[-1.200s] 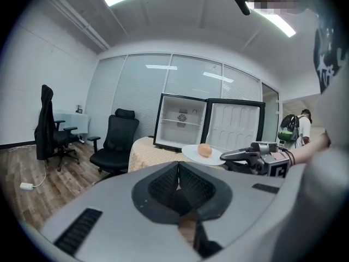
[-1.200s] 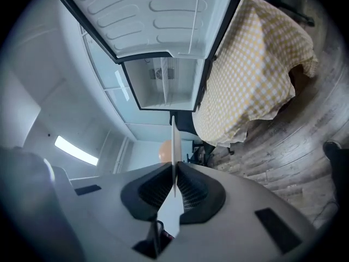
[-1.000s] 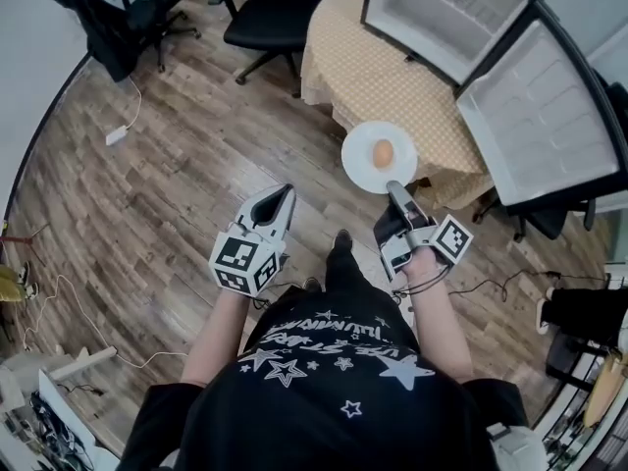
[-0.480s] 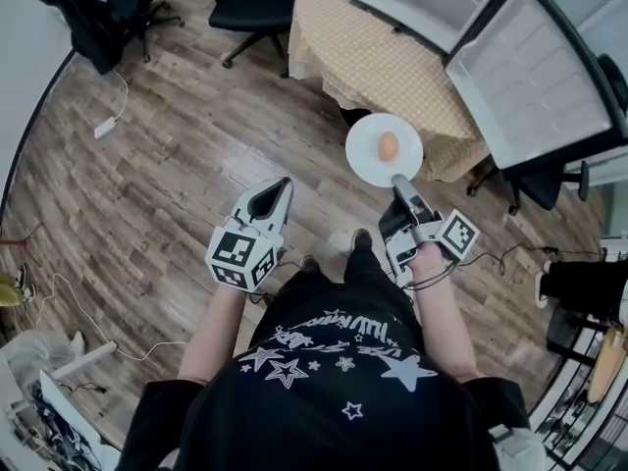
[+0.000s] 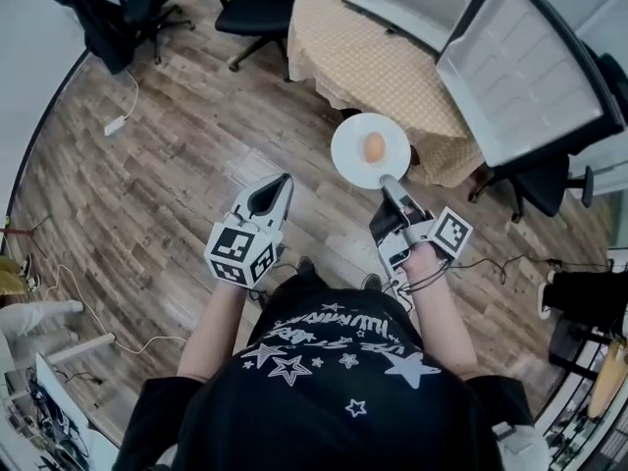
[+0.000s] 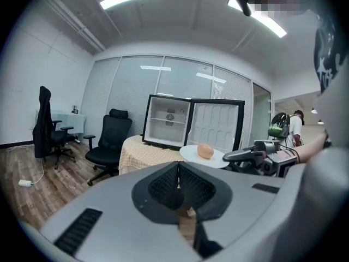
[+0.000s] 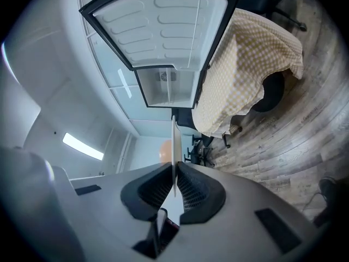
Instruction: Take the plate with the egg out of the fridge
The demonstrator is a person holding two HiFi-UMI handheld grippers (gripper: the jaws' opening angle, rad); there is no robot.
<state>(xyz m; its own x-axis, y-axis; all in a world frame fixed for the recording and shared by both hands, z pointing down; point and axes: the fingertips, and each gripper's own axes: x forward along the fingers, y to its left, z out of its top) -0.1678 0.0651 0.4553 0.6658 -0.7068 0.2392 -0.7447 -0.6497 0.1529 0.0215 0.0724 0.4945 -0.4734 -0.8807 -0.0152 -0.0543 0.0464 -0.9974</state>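
Note:
A white plate (image 5: 353, 165) with a brown egg (image 5: 374, 146) on it hangs in the air in front of the table. My right gripper (image 5: 390, 183) is shut on the plate's near rim; in the right gripper view the plate (image 7: 175, 141) shows edge-on between the pads, the egg (image 7: 165, 150) behind it. My left gripper (image 5: 278, 186) is shut and holds nothing, off to the plate's left over the wooden floor. In the left gripper view the plate (image 6: 191, 153) and egg (image 6: 205, 150) float ahead to the right. The small fridge (image 5: 432, 8) stands open on the table, its door (image 5: 525, 72) swung wide.
A round table with a checked yellow cloth (image 5: 363, 57) carries the fridge. Black office chairs (image 5: 260, 3) stand behind it and another (image 5: 118, 18) at the far left. A dark chair (image 5: 540, 180) sits under the fridge door. Cables lie on the wooden floor (image 5: 157, 175).
The plate with the egg, held by my right gripper, has shifted slightly left and stays clear of the fridge. The left gripper has hardly moved.

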